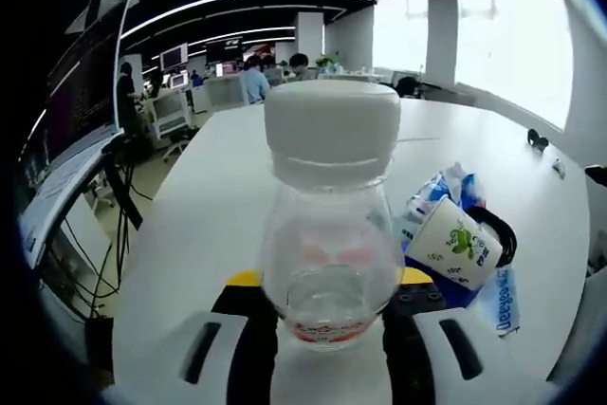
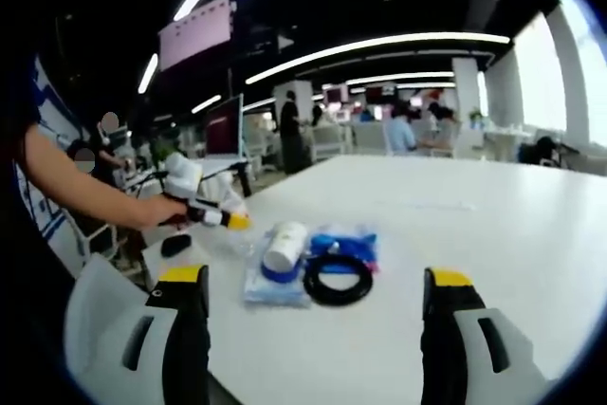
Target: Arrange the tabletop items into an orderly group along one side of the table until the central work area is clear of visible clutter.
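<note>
A clear plastic bottle (image 1: pixel 329 263) with a wide white cap (image 1: pixel 332 120) stands upright between the jaws of my left gripper (image 1: pixel 329 284), which is shut on its lower body. Just right of it a paper cup (image 1: pixel 455 244) with a green print lies on its side on blue packets (image 1: pixel 438 192), beside a black ring (image 1: pixel 503 234). In the right gripper view the cup (image 2: pixel 285 246), the black ring (image 2: pixel 337 280) and the blue packets (image 2: pixel 349 239) lie ahead on the white table (image 2: pixel 474 225). My right gripper (image 2: pixel 320 324) is open and holds nothing. A hand holds the left gripper (image 2: pixel 204 211) at the table's left edge.
A clear flat packet (image 2: pixel 268 288) lies under the cup. A small black object (image 2: pixel 175 244) sits near the left table edge. More small dark items (image 1: pixel 538 139) lie far right on the table (image 1: pixel 218 196). Desks, monitors and people fill the room behind.
</note>
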The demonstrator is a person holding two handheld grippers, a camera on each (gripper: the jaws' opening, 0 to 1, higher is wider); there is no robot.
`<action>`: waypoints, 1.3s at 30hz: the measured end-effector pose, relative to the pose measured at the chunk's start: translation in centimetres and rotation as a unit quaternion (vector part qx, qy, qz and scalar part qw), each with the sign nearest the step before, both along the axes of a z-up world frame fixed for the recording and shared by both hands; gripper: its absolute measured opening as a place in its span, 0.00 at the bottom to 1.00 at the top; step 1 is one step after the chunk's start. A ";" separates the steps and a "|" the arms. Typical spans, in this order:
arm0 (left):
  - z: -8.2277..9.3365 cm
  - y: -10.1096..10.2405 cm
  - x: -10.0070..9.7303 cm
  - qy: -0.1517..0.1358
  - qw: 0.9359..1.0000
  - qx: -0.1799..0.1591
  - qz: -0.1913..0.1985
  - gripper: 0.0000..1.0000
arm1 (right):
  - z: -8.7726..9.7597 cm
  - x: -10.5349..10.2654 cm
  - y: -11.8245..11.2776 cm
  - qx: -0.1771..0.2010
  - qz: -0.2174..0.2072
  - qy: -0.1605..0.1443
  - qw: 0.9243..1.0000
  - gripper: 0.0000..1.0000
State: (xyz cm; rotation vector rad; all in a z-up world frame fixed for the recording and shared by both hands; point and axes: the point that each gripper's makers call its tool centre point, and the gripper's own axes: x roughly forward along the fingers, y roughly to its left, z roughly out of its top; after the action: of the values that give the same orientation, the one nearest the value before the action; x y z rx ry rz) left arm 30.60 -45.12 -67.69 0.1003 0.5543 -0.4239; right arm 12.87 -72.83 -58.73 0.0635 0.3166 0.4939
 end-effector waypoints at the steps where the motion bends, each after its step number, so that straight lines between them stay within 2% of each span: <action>1: 0.0 0.0 0.0 -0.001 1.000 -0.001 -0.001 0.41 | 0.0 0.0 -0.1 0.001 0.001 0.001 1.000 0.91; 12: 0.8 -0.6 0.5 -0.019 1.000 0.007 -0.012 0.40 | -0.3 -0.2 -0.6 0.006 -0.006 0.011 1.000 0.90; 20: 2.2 -0.3 2.1 -0.035 0.999 0.003 -0.007 0.40 | -0.3 -0.1 -0.6 0.010 -0.005 0.014 1.000 0.89; 39: 3.8 0.3 6.5 -0.041 0.999 -0.002 0.000 0.41 | -0.1 1.2 -0.7 0.009 -0.012 0.027 1.000 0.89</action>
State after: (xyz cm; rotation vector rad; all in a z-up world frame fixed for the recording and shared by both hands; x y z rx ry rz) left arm 37.07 -44.85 -63.86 0.1134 0.4736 -0.4186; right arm 14.02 -73.48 -58.80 0.0974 0.3649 0.4719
